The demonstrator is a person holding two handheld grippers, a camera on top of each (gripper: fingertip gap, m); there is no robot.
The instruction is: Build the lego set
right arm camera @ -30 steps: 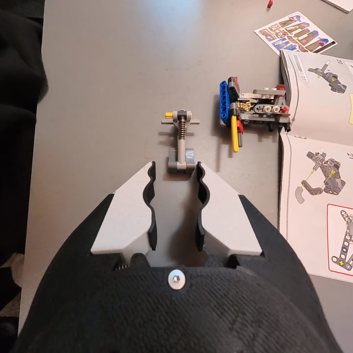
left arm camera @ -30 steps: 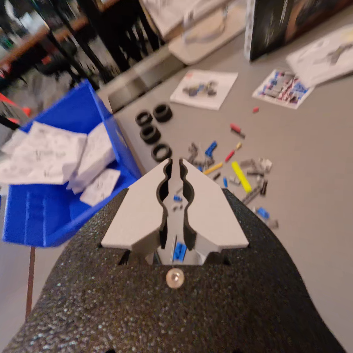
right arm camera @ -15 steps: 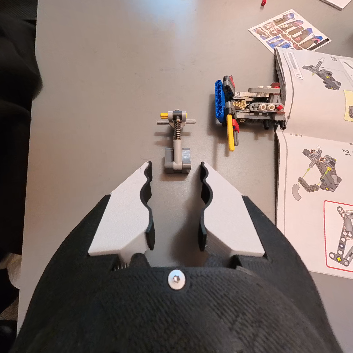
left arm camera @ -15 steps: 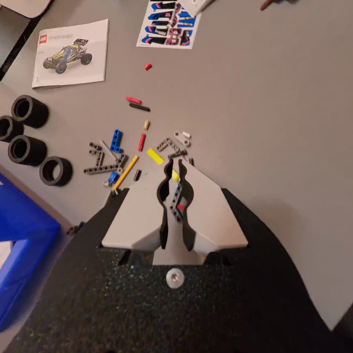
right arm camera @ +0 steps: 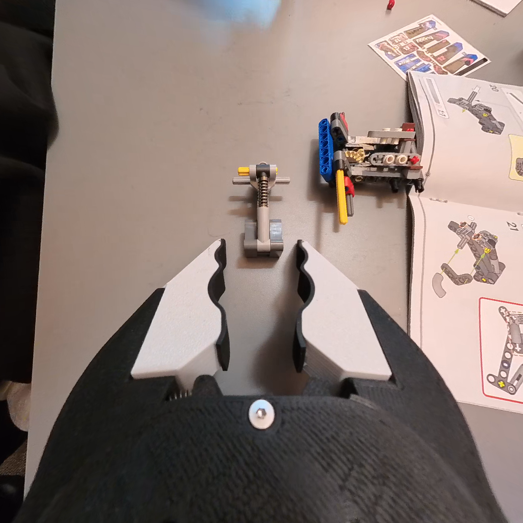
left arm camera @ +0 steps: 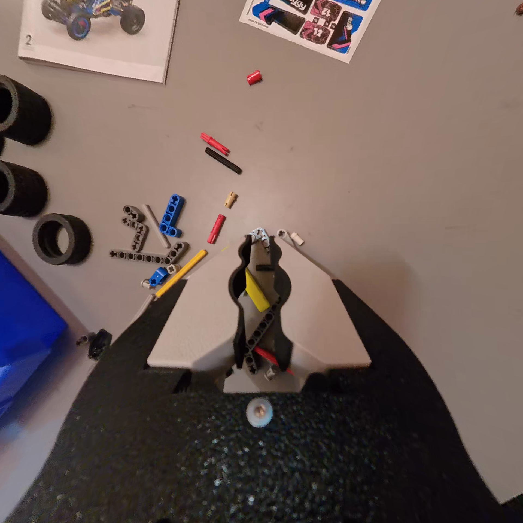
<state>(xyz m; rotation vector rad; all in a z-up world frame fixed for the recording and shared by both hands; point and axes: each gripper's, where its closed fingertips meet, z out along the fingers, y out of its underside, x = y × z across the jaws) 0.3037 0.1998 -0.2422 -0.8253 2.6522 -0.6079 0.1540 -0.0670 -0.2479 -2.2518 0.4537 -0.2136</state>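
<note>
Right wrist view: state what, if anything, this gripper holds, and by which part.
Nothing. The right gripper is open, and the spring shock assembly lies on the table just beyond its fingertips, untouched.

Your matt grey worktop (left arm camera: 368, 141) carries glossy plastic pins (left arm camera: 215, 143), rubbery black tyres (left arm camera: 60, 239) and a paper booklet (left arm camera: 96, 42).

Left tool (left arm camera: 259, 240) nearly closed, right tool (right arm camera: 261, 244) spread

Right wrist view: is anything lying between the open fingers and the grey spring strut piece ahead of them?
Nothing visible. Only bare table separates the right gripper from the spring strut; the chassis assembly sits off to the right.
</note>
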